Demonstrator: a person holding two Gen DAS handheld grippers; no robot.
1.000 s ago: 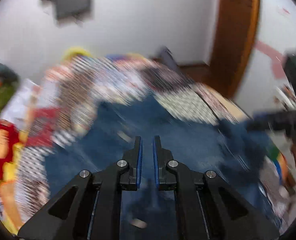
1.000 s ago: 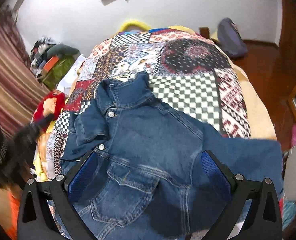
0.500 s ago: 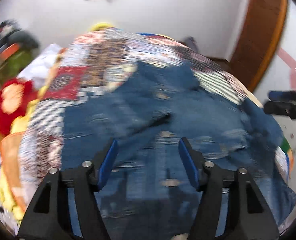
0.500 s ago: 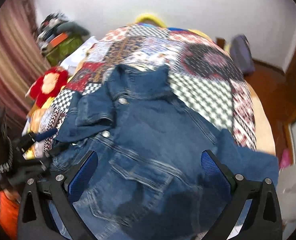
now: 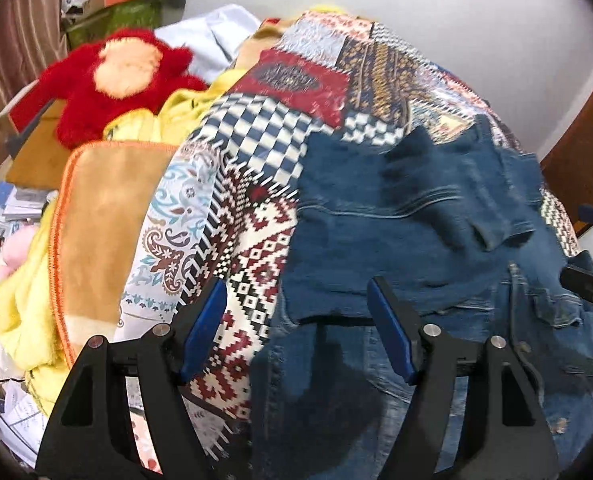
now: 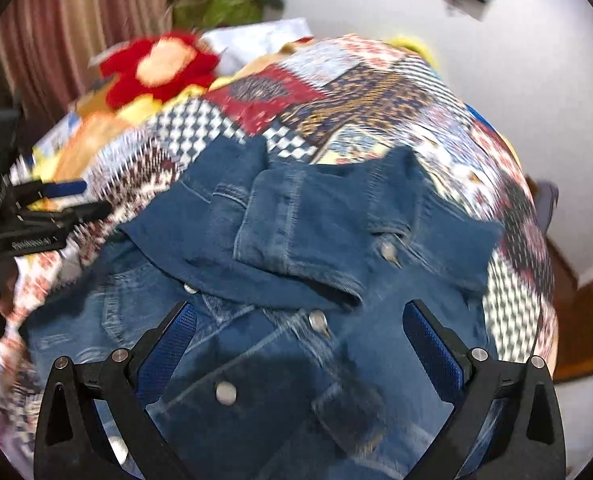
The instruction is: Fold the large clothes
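Note:
A blue denim jacket (image 5: 416, 240) lies on a patchwork bedspread (image 5: 256, 208), front up, with one sleeve folded across its chest (image 6: 296, 240). My left gripper (image 5: 296, 332) is open and empty, hovering over the jacket's left edge where it meets the bedspread. My right gripper (image 6: 300, 344) is open and empty above the jacket's buttoned front (image 6: 316, 320). The left gripper also shows at the left edge of the right wrist view (image 6: 56, 200). The right gripper's fingertips show at the right edge of the left wrist view (image 5: 592, 280).
A red plush toy (image 5: 112, 76), yellow and tan blankets (image 5: 96, 220) and papers lie left of the bed. A green box (image 6: 216, 8) with clutter stands by the curtain. A white wall and a wooden door frame (image 5: 576, 160) are behind the bed.
My left gripper opened, let go of the sleeve and swung left over the jacket's edge. The sleeve now lies folded across the jacket. My right gripper stayed open and turned left.

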